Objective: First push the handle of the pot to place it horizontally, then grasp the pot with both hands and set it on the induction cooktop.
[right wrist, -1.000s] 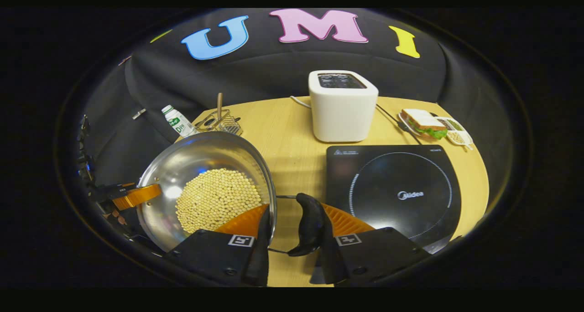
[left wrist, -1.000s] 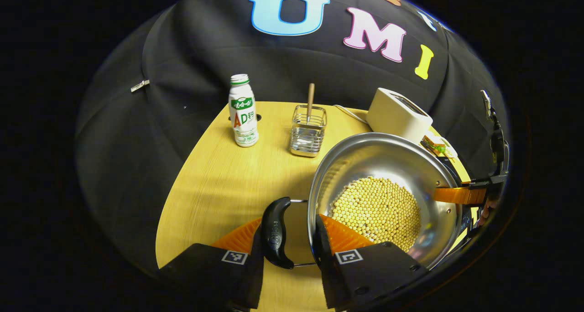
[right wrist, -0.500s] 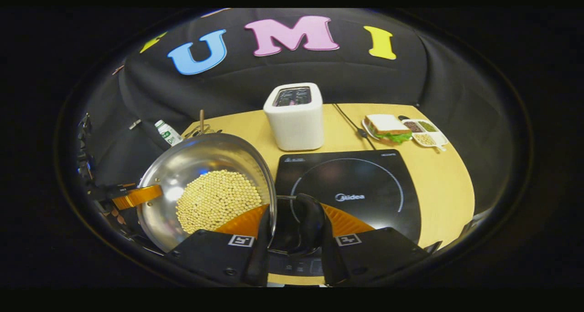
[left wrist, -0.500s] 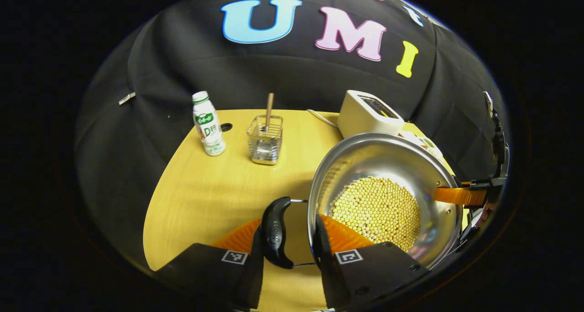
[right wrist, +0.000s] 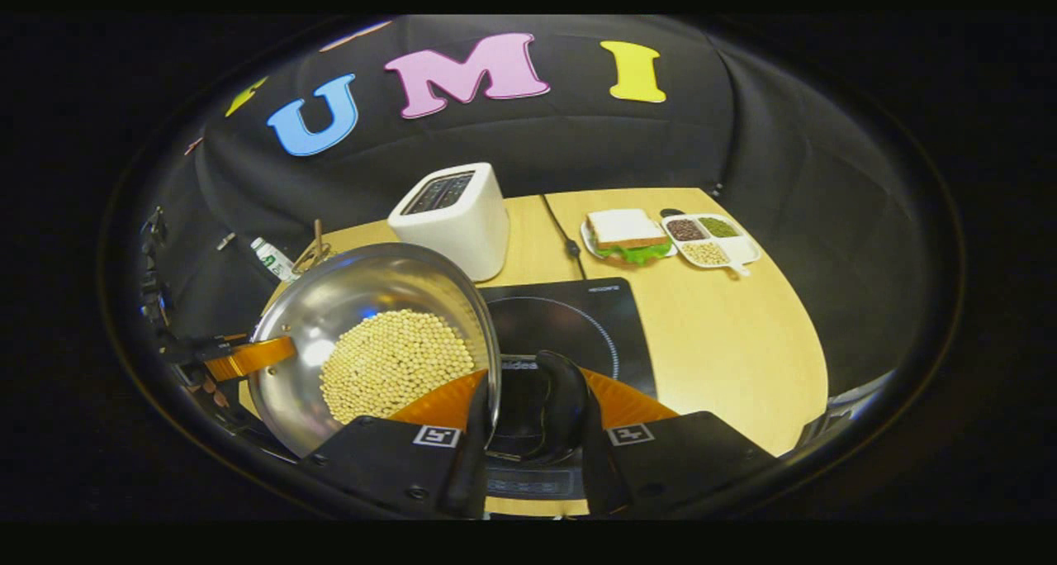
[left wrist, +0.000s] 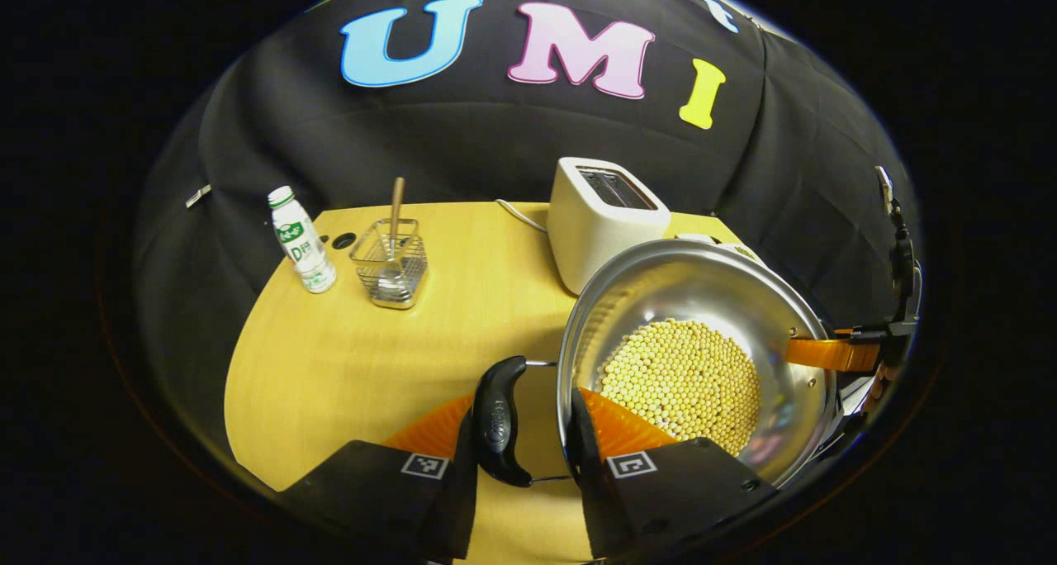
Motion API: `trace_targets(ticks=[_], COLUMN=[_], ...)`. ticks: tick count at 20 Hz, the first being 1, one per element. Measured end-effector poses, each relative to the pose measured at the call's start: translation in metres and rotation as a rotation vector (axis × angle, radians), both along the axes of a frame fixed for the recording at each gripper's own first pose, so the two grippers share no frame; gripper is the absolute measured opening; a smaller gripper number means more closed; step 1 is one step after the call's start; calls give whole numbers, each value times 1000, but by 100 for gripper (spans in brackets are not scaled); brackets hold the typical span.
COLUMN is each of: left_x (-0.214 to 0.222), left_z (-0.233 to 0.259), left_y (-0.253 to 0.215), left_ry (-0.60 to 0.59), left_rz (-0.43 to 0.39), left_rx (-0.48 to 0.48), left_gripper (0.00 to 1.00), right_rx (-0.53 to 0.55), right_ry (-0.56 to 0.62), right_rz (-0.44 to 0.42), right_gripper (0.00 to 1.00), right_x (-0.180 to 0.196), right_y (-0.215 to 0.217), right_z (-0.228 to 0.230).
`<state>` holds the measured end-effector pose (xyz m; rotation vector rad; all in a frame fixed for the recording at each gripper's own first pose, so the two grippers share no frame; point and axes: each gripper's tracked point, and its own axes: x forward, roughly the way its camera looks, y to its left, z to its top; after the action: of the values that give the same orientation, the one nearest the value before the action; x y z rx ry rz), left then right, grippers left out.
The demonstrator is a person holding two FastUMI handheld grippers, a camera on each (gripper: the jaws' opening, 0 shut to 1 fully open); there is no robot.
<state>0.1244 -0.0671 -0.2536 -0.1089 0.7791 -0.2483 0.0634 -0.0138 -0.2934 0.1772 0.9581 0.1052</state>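
The shiny round metal pot point(left wrist: 694, 334) of little yellow beans point(left wrist: 681, 381) is held up over the flat black cooktop point(right wrist: 570, 325), seen in the right gripper view. The left gripper point(left wrist: 520, 433) and right gripper point(right wrist: 528, 420) each pinch a black handle point(left wrist: 498, 422).

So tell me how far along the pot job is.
Done: both handles lie horizontal. In hand: left gripper and right gripper each clamp a handle, holding the pot of beans above the induction cooktop. Left: lower it onto the cooktop and release.
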Motion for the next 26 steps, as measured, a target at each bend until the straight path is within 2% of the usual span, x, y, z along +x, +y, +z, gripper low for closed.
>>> trace_targets(ticks=[13,26], left_x=[26,31], left_z=[-13,-27], left_y=[-80,-96], left_ry=[10,40], left_rz=[-31,-22], left_rx=[4,17], left_gripper=[55,55], right_rx=[10,29], right_ry=[23,51], right_rz=[-33,-27], right_gripper=[49,49], right_x=[22,32], right_y=[-71,-82], right_z=[-34,-60])
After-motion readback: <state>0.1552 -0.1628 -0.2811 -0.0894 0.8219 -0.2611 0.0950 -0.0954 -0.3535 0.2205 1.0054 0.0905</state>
